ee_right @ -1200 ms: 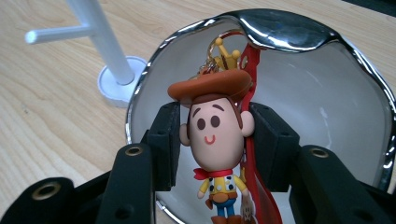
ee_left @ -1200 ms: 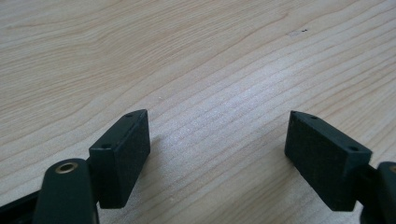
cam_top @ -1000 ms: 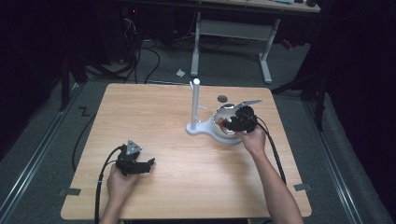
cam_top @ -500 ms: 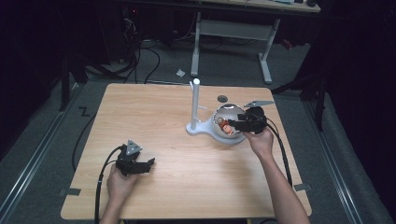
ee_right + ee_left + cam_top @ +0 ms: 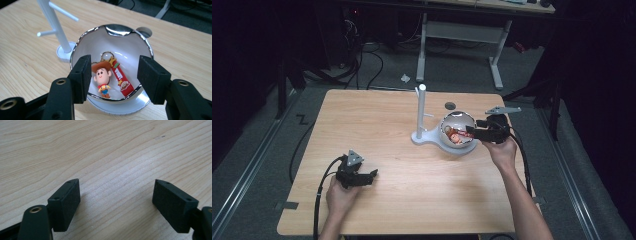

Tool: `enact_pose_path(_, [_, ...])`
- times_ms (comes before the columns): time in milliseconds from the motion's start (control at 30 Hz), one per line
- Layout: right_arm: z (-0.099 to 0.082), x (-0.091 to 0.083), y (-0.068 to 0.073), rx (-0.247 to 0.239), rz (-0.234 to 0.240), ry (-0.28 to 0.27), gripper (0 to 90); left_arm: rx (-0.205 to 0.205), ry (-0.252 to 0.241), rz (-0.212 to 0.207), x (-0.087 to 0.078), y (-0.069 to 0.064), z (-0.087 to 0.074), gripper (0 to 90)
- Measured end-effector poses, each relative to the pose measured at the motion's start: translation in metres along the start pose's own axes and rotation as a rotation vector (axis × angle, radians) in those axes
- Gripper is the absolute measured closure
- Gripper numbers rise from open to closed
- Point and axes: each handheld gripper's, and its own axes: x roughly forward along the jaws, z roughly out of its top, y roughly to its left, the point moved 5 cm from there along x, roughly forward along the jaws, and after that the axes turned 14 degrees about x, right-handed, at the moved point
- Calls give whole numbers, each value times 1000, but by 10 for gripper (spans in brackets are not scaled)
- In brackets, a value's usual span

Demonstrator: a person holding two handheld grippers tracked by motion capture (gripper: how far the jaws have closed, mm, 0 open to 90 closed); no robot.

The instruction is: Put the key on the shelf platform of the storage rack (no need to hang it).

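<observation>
A shiny white bowl [image 5: 458, 118] sits right of centre on the wooden table [image 5: 377, 125], beside a white peg stand [image 5: 421, 107]. Inside the bowl lies a keychain [image 5: 453, 134]: a cowboy figure [image 5: 102, 75] and a red strap [image 5: 120, 77] on a ring. My right gripper [image 5: 469, 132] hovers at the bowl's right rim, pointing in over it. Its jaws have just been opening a little; they stand apart with nothing gripped, and the keychain lies below them [image 5: 114, 72]. My left gripper [image 5: 373, 175] rests near the table's front left, open over bare wood [image 5: 116, 200].
A round grommet hole [image 5: 450, 105] is in the table behind the bowl. The stand's short pegs [image 5: 62, 12] stick out sideways to the left of the bowl. Cables and desk legs lie on the floor beyond the far edge.
My right gripper has drawn back from over the bowl toward its right rim and lifted slightly. The keychain stays in the bowl. The left gripper has not moved.
</observation>
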Motion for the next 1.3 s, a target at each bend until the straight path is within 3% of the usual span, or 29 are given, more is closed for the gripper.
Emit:
enact_pose_path(533, [0, -35, -3, 32, 19, -79, 439, -2, -1, 4, 0, 0, 0, 228])
enact_pose_path(767, [-10, -44, -4, 29, 6, -70, 465, -2, -1, 5, 0, 0, 0, 229])
enact_pose_path(1000, [-10, -64, 4, 30, 32, -106, 450, 1, 2, 5, 0, 0, 0, 228])
enact_pose_path(1300, [-16, -86, 14, 39, 32, -127, 451, 1, 2, 5, 0, 0, 0, 228])
